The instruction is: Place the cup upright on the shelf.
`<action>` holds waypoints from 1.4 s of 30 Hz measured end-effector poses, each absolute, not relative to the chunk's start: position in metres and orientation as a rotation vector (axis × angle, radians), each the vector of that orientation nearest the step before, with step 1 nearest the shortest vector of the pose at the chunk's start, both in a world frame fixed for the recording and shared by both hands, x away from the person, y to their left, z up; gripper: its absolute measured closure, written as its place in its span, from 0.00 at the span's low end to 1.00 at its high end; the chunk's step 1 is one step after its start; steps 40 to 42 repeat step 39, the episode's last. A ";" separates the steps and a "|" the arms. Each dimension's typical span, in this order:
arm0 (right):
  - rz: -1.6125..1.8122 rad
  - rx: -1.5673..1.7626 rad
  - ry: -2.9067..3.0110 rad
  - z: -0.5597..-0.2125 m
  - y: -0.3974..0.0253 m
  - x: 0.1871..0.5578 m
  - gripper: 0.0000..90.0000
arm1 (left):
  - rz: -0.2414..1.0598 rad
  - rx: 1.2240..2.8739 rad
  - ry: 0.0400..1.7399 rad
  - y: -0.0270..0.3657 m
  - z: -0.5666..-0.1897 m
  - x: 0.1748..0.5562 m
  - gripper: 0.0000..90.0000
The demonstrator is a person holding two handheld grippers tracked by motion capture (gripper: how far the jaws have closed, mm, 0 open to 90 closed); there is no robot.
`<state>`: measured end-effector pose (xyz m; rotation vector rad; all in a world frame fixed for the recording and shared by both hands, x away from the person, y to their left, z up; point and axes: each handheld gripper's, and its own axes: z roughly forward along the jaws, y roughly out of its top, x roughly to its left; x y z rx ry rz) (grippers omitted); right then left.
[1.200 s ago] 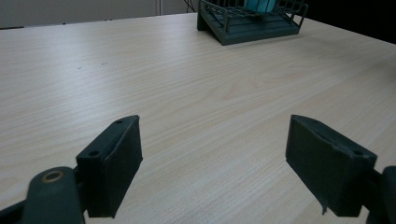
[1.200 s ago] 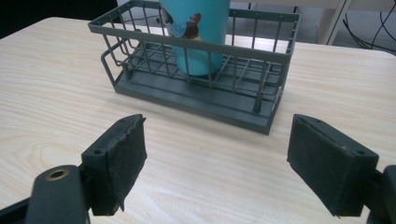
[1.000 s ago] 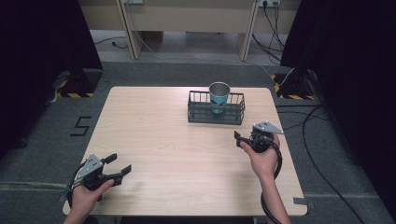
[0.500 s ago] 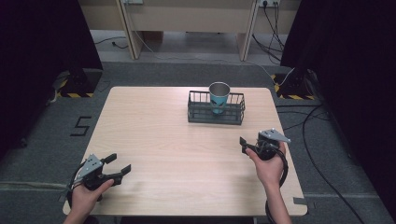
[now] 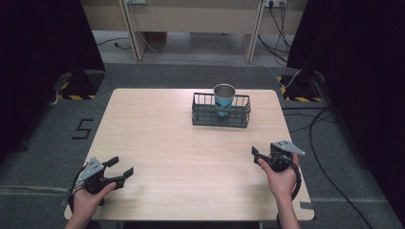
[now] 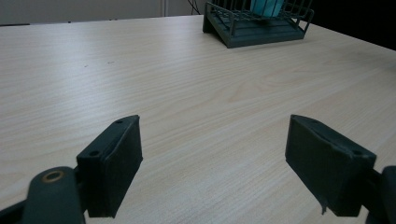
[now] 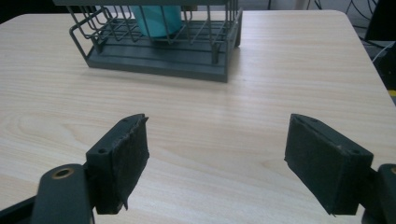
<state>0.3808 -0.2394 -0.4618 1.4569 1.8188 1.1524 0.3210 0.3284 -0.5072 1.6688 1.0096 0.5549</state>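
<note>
The cup [image 5: 224, 98] stands upright in the rack [image 5: 221, 110], well ahead of the right gripper [image 7: 217, 161] and a little to the left of the line between its jaws. From the left gripper [image 6: 212, 163] the rack sits far ahead and off to the right. Both pairs of jaws are spread wide with nothing between them, held low over the bare desk [image 5: 157, 138].

The step in hand looks like a reach by the right gripper for the cup. To do it well, I would come in from above the rack's top rail rather than through its side, since the wires stand close together there. One jaw would go inside the rim and one outside, or the pair would straddle the wall just below the rim, closing gently and then lifting straight up until the base clears the rail.

The cup is a round, smooth teal tumbler with a grey, metal-looking rim, likely slippery. The rack is dark, thin wire on a solid, slanted base. The jaw pads are flat, black and matte, slightly frayed at the edges. The desk is pale wood-grain laminate.
</note>
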 end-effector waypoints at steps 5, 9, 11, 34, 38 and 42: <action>1.149 1.483 1.799 -0.469 -0.247 0.375 0.26 | 0.555 1.667 1.010 0.328 -0.507 0.321 0.20; 1.140 1.512 1.792 -0.475 -0.253 0.370 0.27 | 0.558 1.666 1.009 0.328 -0.507 0.321 0.20; 1.143 1.520 1.784 -0.477 -0.255 0.368 0.27 | 0.558 1.668 1.010 0.328 -0.507 0.321 0.20; 1.151 1.529 1.672 -0.508 -0.273 0.345 0.31 | 0.552 1.677 0.988 0.326 -0.506 0.320 0.20; 1.163 1.523 1.678 -0.509 -0.270 0.346 0.30 | 0.552 1.675 0.986 0.326 -0.506 0.320 0.20; 1.165 1.510 1.684 -0.508 -0.269 0.346 0.30 | 0.552 1.676 0.986 0.326 -0.506 0.320 0.20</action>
